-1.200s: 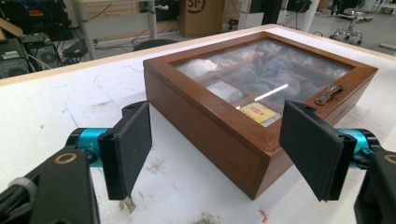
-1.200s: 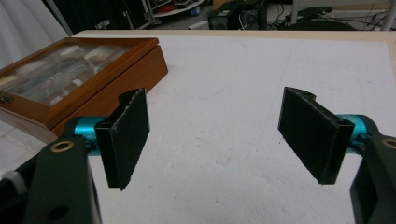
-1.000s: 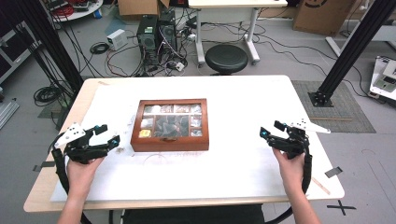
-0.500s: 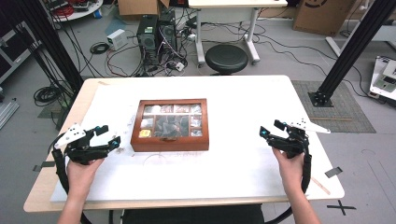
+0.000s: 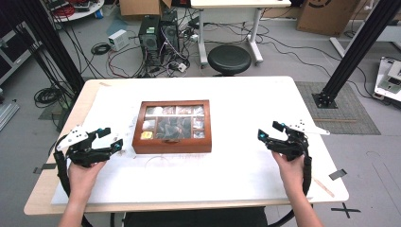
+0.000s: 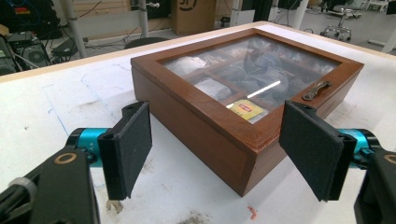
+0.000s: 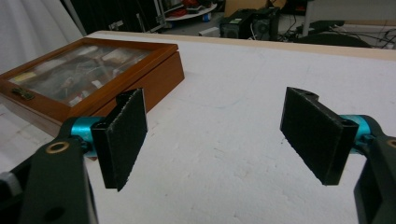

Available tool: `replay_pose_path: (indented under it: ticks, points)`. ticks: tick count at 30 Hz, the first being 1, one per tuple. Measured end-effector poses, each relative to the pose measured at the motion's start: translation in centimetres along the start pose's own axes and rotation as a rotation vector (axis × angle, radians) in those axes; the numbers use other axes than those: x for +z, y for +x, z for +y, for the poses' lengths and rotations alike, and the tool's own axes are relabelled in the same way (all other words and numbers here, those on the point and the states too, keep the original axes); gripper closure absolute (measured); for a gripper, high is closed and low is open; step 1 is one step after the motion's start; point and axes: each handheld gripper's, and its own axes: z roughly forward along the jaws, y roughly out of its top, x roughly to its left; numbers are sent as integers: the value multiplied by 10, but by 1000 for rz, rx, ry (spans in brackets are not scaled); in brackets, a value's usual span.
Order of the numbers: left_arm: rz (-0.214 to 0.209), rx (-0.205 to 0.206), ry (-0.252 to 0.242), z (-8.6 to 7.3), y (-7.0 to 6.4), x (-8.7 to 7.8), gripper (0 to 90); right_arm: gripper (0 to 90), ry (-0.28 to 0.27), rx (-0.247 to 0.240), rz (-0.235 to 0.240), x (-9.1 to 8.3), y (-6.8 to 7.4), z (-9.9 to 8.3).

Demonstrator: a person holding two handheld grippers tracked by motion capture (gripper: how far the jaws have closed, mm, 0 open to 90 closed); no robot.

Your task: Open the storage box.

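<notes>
While both wide: left gripper (image 5: pixel 111 137) near wooden box (image 5: pixel 172 126) mid-frame, right gripper (image 5: pixel 269 131) well apart; could shove box sideways.

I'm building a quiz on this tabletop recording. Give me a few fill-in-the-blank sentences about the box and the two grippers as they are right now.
1. The lid of the wooden box is ____.
2. The jaws of the left gripper stand ____, with nothing between them.
3. The right gripper is ____ from the box, not touching it.
4. Through the glass top, a ____ packet shows in a compartment near the latch.

Missing words: closed; open; apart; yellow
</notes>
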Motion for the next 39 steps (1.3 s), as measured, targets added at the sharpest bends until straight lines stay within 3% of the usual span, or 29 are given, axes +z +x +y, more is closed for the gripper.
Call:
replay_pose_path:
  ticks: [11,21,31,39]
  points:
    - [-3,5,10,0,-2,2,255,221,18,-18,55,11,11,1]
    - [-10,1,8,0,-2,2,255,222,48,-53,80,30,33,4]
    - [-2,-2,11,0,-2,1,255,264,106,-123,155,60,63,5]
    - [-1,-3,13,-1,-2,1,255,300,168,-156,192,78,75,3]
